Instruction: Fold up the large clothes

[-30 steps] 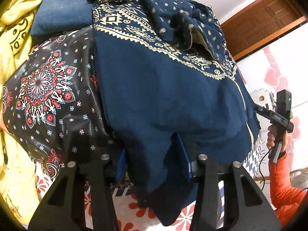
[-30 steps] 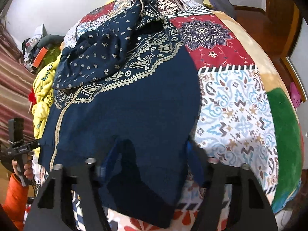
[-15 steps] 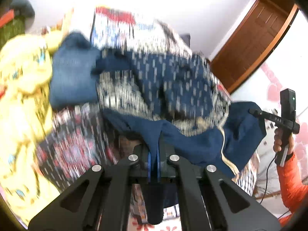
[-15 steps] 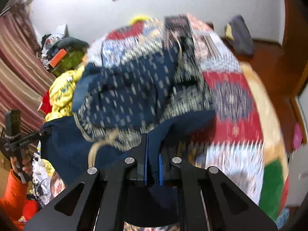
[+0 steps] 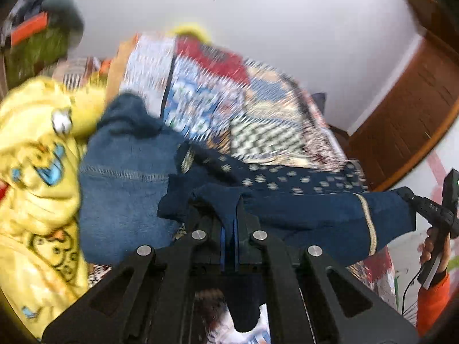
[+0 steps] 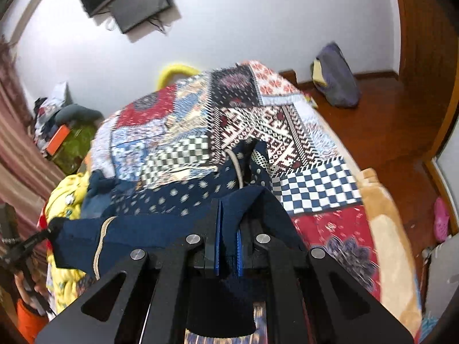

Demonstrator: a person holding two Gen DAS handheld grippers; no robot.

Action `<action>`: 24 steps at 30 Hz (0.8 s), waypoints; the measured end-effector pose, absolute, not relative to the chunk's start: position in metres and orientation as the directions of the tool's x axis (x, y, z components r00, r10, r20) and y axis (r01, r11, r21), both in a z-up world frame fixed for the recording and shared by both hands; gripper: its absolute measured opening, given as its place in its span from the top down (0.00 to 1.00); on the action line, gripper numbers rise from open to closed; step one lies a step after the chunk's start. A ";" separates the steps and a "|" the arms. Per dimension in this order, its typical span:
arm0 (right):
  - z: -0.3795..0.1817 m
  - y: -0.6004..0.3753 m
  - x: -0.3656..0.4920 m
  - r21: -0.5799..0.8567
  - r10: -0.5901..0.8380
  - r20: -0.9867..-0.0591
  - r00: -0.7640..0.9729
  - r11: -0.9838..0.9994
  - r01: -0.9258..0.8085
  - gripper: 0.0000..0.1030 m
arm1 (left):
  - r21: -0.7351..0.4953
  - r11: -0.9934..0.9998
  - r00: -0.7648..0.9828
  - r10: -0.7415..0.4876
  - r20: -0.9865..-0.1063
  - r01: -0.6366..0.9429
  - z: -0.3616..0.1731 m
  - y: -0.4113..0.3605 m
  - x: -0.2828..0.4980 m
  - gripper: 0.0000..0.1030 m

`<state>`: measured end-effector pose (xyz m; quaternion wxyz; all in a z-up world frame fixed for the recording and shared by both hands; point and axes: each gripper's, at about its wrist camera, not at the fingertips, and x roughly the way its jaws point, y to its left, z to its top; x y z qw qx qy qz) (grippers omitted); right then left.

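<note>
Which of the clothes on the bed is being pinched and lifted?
The dark navy patterned garment; the yellow cartoon garment and folded blue denim just lie there.

Left gripper (image 5: 228,226): matte black, two forked arms with triangular cut-outs, four round silver screws behind the jaws, blue pads lining them. Right gripper (image 6: 228,229) is built the same. Past the jaws, an orange sleeve (image 5: 431,304) and a thin black cable (image 5: 408,289) trailing beside it.
</note>
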<state>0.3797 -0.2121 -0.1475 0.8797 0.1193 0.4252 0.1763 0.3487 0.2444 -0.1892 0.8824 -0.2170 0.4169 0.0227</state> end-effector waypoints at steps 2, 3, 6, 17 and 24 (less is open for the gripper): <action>-0.163 -0.206 0.396 0.341 0.392 -0.732 0.558 0.919 -0.198 0.93 | -0.357 0.899 0.599 -0.144 -0.787 -0.253 -0.221 0.250 0.367 0.96; -0.177 -0.200 0.404 0.323 0.376 -0.750 0.544 0.926 -0.194 0.93 | -0.353 0.898 0.576 -0.148 -0.804 -0.263 -0.236 0.251 0.373 0.96; -0.204 -0.195 0.418 0.302 0.356 -0.783 0.509 0.934 -0.189 0.93 | -0.343 0.903 0.543 -0.159 -0.825 -0.257 -0.266 0.250 0.385 0.92; -0.192 -0.191 0.392 0.135 0.240 -0.829 0.505 0.962 -0.235 0.59 | 0.000 0.994 0.503 0.054 -0.862 -0.107 -0.231 0.198 0.375 0.72; -0.160 -0.183 0.336 0.128 0.285 -0.782 0.553 0.943 -0.306 0.26 | -0.004 0.997 0.623 0.043 -0.781 -0.073 -0.182 0.168 0.346 0.15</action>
